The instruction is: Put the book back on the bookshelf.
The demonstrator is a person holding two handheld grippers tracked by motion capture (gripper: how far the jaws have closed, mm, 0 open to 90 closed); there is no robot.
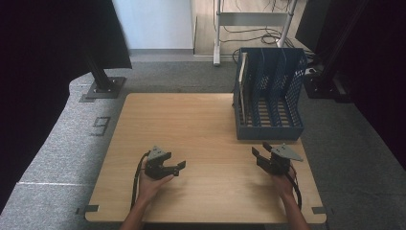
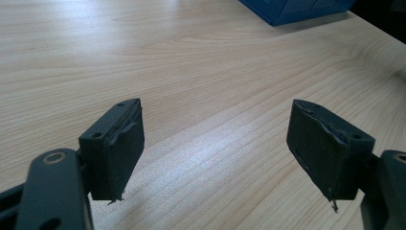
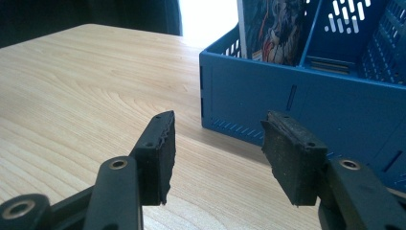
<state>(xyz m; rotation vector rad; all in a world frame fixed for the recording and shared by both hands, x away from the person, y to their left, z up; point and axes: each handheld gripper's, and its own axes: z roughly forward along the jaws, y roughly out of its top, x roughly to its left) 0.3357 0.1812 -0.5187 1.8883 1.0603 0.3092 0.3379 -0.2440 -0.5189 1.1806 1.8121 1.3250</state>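
While both hands rest low on the wooden tabletop (image 1: 201, 124), the left gripper (image 1: 176, 168) and the right gripper (image 1: 258, 152) sit with jaws spread apart and empty, apparently poised before work begins. The blue file rack (image 1: 270, 93) stands at the far right edge, just ahead of the right gripper, which points toward it. A book (image 3: 273, 28) stands upright in the rack's leftmost slot, probably the item to be handled.

Digit "9" (image 1: 101, 126) marked on grey floor (image 1: 67, 139) left of table; no other readable text.
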